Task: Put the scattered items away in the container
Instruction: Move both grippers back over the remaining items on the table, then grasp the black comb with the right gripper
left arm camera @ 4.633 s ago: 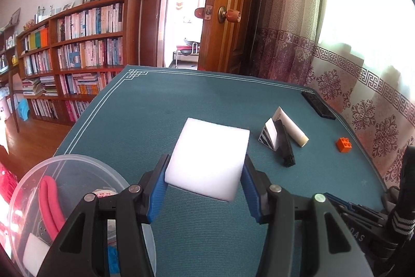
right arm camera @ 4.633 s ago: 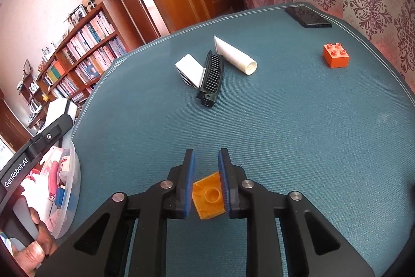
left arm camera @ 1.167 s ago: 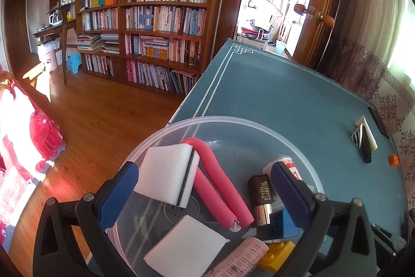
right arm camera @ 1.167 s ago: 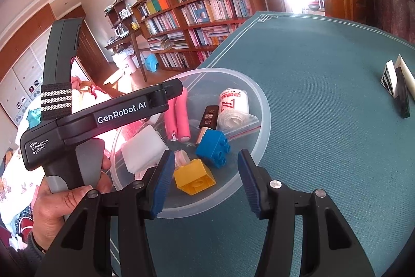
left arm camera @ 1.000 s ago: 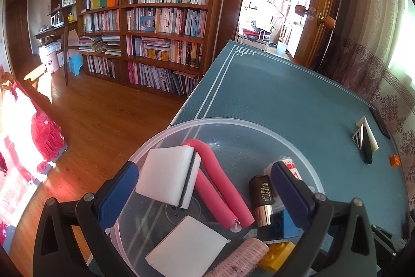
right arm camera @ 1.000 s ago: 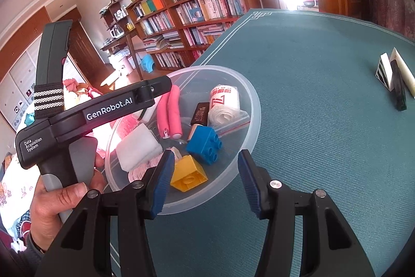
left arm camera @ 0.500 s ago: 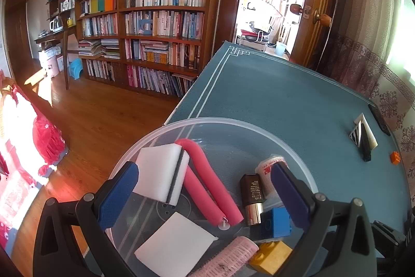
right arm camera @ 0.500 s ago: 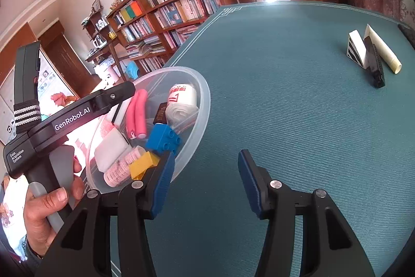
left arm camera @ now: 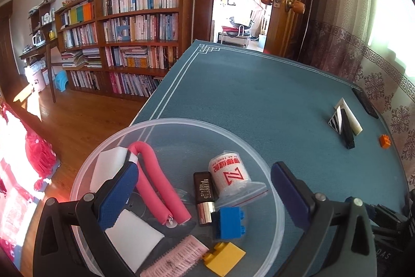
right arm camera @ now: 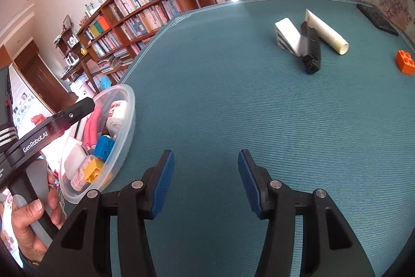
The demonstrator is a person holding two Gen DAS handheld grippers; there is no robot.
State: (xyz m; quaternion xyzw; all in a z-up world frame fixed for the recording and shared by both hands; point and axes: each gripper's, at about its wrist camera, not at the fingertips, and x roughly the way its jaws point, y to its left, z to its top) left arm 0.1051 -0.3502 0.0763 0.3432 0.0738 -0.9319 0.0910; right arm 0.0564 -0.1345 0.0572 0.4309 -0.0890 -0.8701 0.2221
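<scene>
Both jaw sets stand spread and empty. The left gripper (left arm camera: 202, 188) hovers over the clear plastic bowl (left arm camera: 269, 170); the right gripper (right arm camera: 203, 173) faces the remaining items at 1 o'clock. Approach the black comb (right arm camera: 311, 51) next, jaws straddling its narrow width. Its long axis runs roughly 12-to-6, touching the white tube (right arm camera: 326, 33).

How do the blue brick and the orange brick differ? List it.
Colour: the blue brick is blue, the orange brick orange.
Place: the blue brick lies inside the clear container among other items; the orange brick sits alone on the green table, far from it.
Task state: the blue brick is already tidied; the orange brick is not yet.
Shared: both are studded toy bricks, and neither is gripped.
</scene>
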